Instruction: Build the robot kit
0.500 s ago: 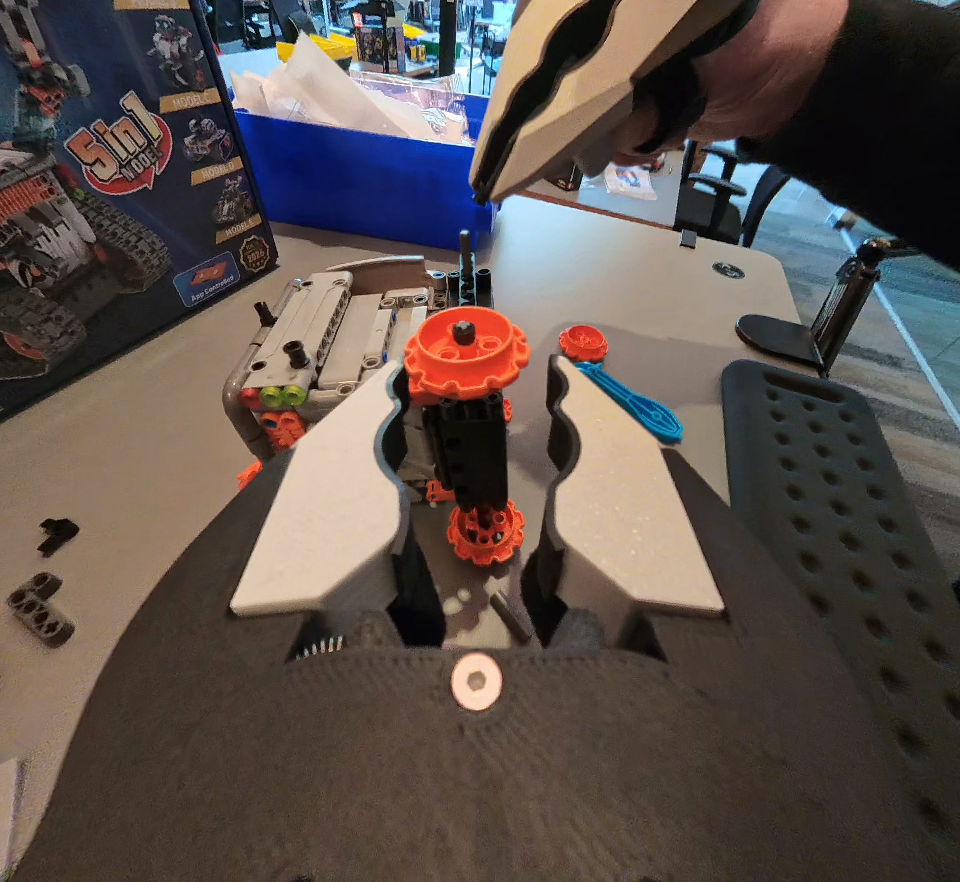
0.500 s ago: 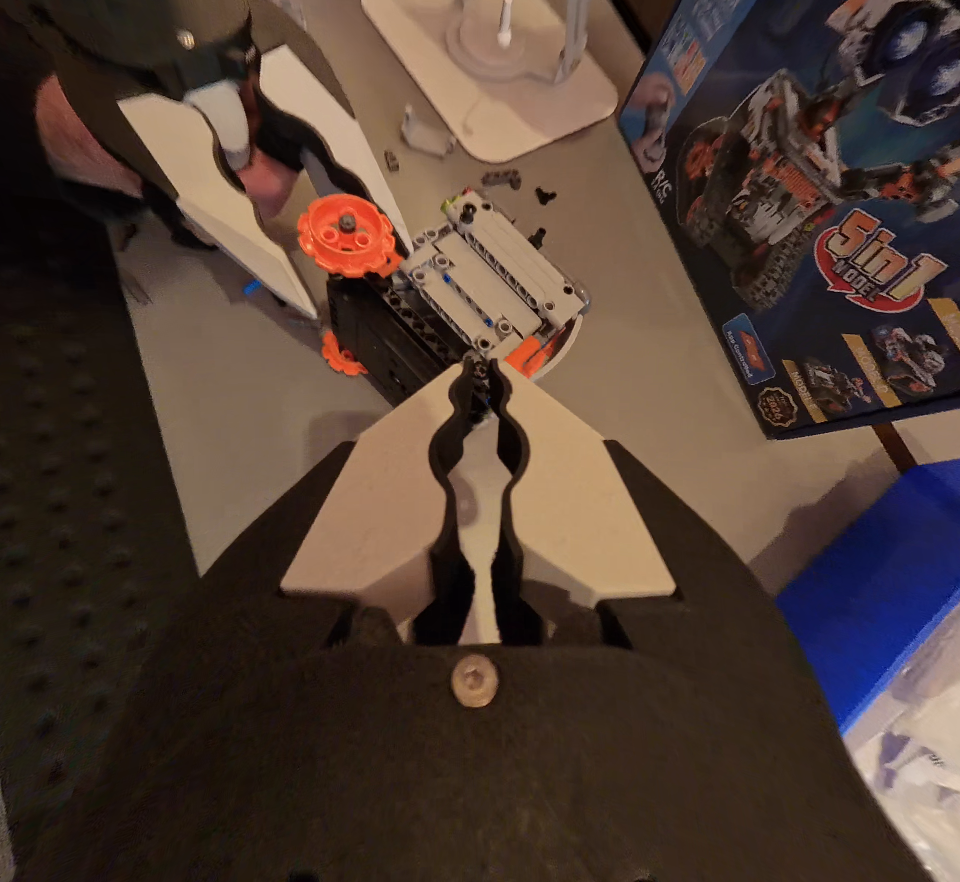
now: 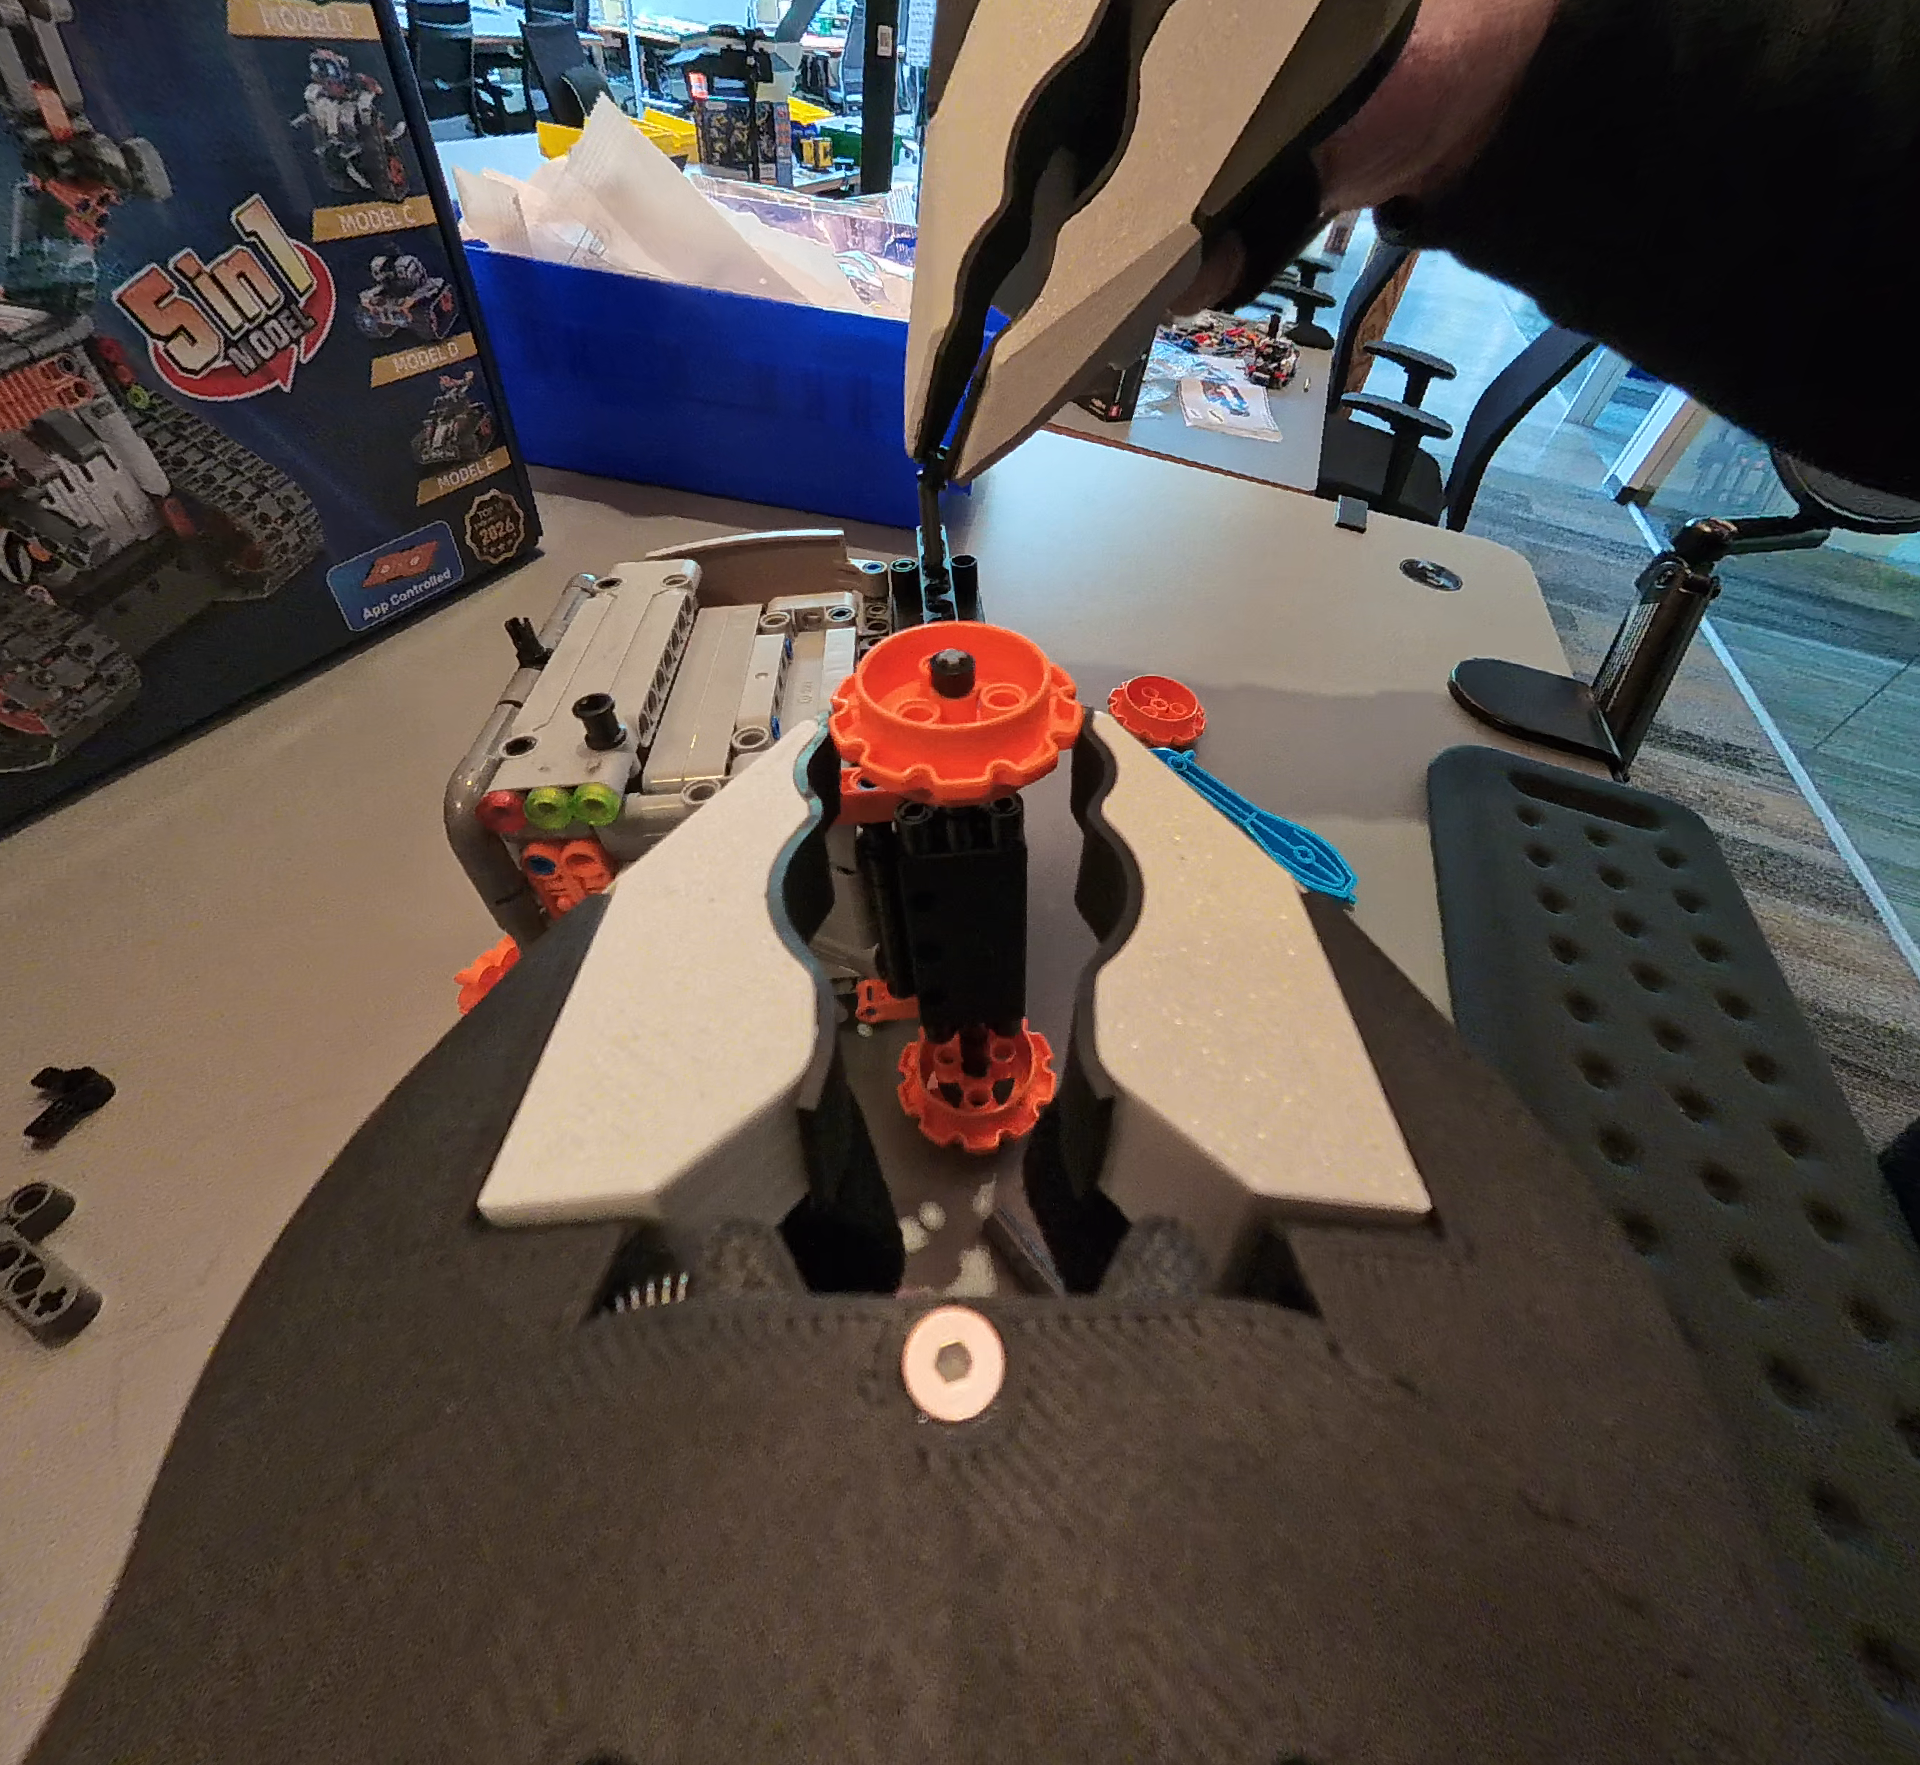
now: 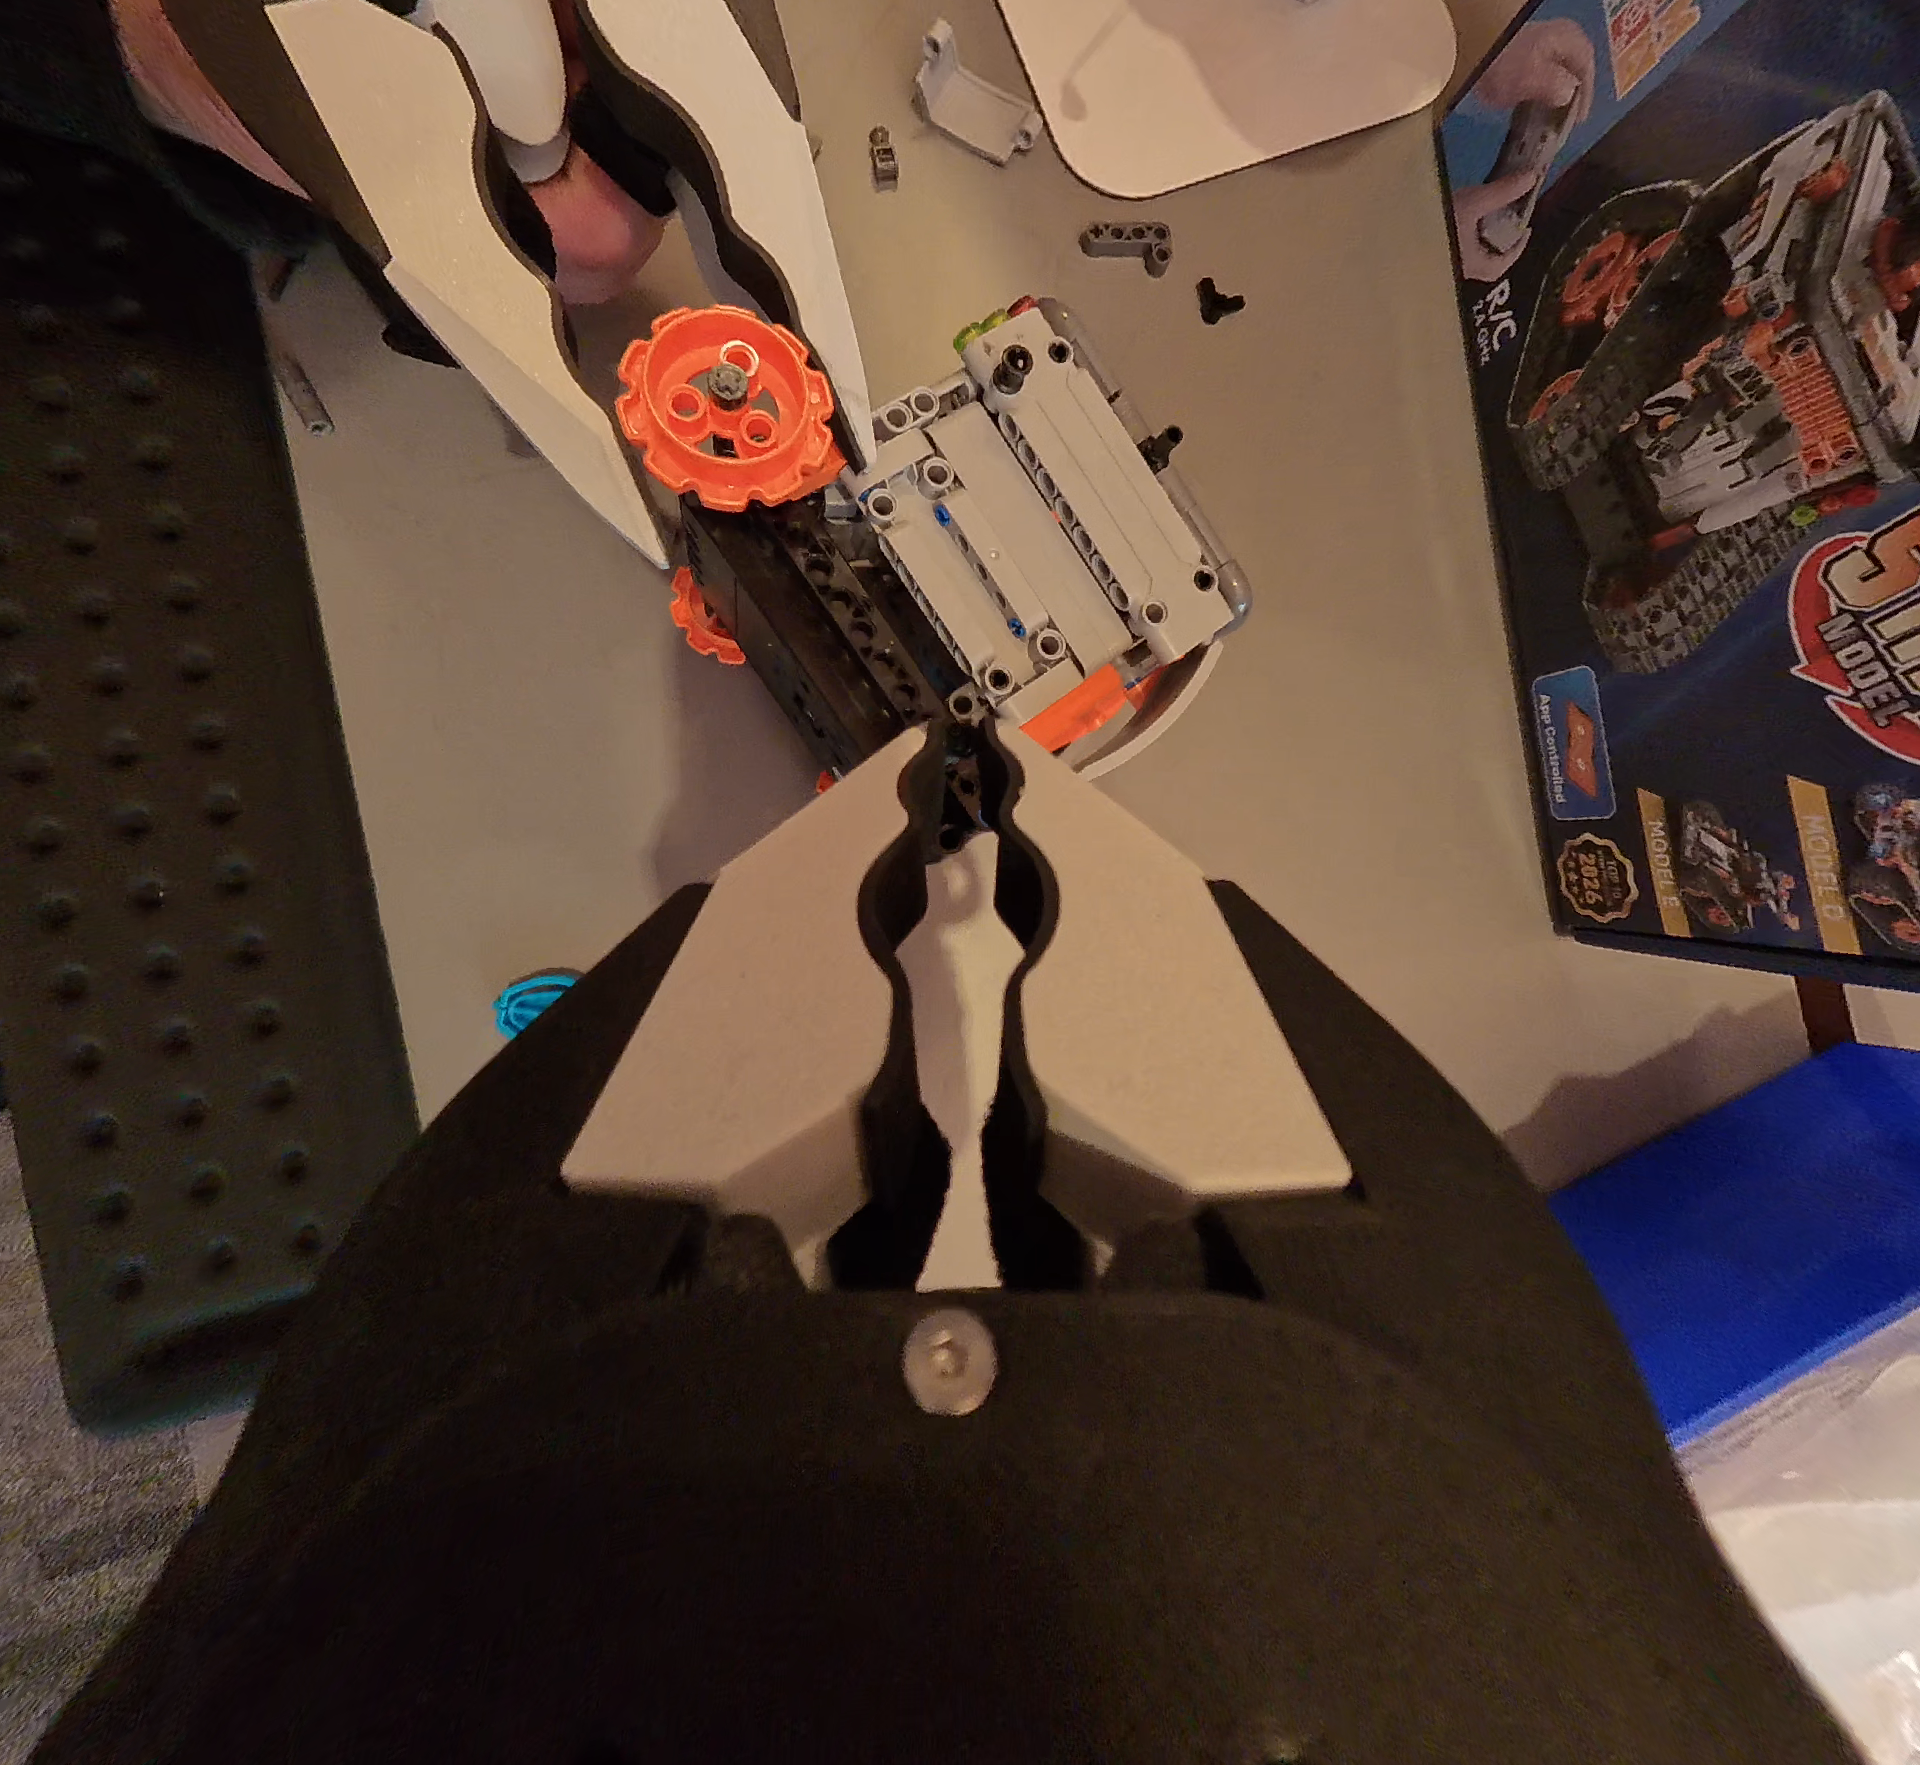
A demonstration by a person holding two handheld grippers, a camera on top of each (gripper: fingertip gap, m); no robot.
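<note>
Axle (image 3: 928, 510) stands upright at model's (image 3: 717, 676) far corner, pinched shut by my right gripper (image 3: 940, 458) from above | left gripper (image 3: 951, 759) open, straddling orange gear (image 3: 954, 716) without touching it | black beam (image 3: 961, 926) runs lengthwise between its fingers | I judge right nearer.

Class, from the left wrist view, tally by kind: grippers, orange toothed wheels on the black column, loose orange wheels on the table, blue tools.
Grippers: 2 (left gripper, right gripper)
Orange wheels on the black column: 2
Loose orange wheel: 1
Blue tool: 1
Total: 6
</note>
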